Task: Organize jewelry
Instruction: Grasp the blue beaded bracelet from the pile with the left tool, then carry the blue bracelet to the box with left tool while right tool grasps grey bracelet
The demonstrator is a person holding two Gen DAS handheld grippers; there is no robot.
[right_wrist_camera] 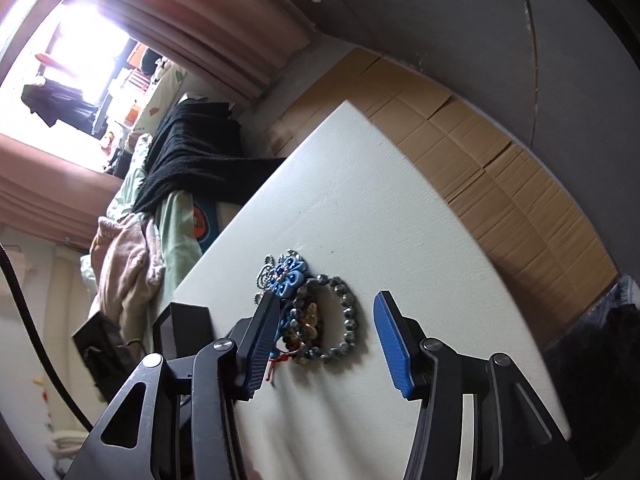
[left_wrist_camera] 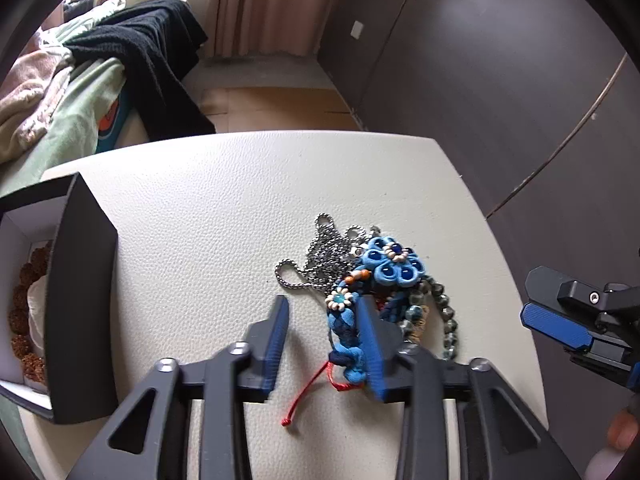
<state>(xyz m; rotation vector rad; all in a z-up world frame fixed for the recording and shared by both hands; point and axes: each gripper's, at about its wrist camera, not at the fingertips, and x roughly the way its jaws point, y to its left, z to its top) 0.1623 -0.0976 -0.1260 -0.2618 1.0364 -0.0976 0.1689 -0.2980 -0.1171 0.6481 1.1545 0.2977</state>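
A tangled pile of jewelry lies on the white table (left_wrist_camera: 208, 200): a silver ball chain (left_wrist_camera: 316, 256), a blue fabric flower (left_wrist_camera: 390, 266), a grey bead bracelet (left_wrist_camera: 446, 312) and a blue braided bracelet (left_wrist_camera: 346, 336) with a red cord (left_wrist_camera: 304, 398). My left gripper (left_wrist_camera: 324, 306) is open around the braided bracelet; its right finger lies against the braid and its left finger stands clear. My right gripper (right_wrist_camera: 328, 300) is open low over the grey bead bracelet (right_wrist_camera: 348, 320), beside the blue flower (right_wrist_camera: 290, 276). It also shows at the table's right edge as the right gripper (left_wrist_camera: 528, 298).
An open black box (left_wrist_camera: 80, 300) holding brown beads (left_wrist_camera: 24, 300) stands at the table's left; the same box (right_wrist_camera: 188, 328) shows in the right wrist view. A bed with clothes (left_wrist_camera: 132, 52) lies beyond. Cardboard (right_wrist_camera: 480, 152) covers the floor by a dark wall.
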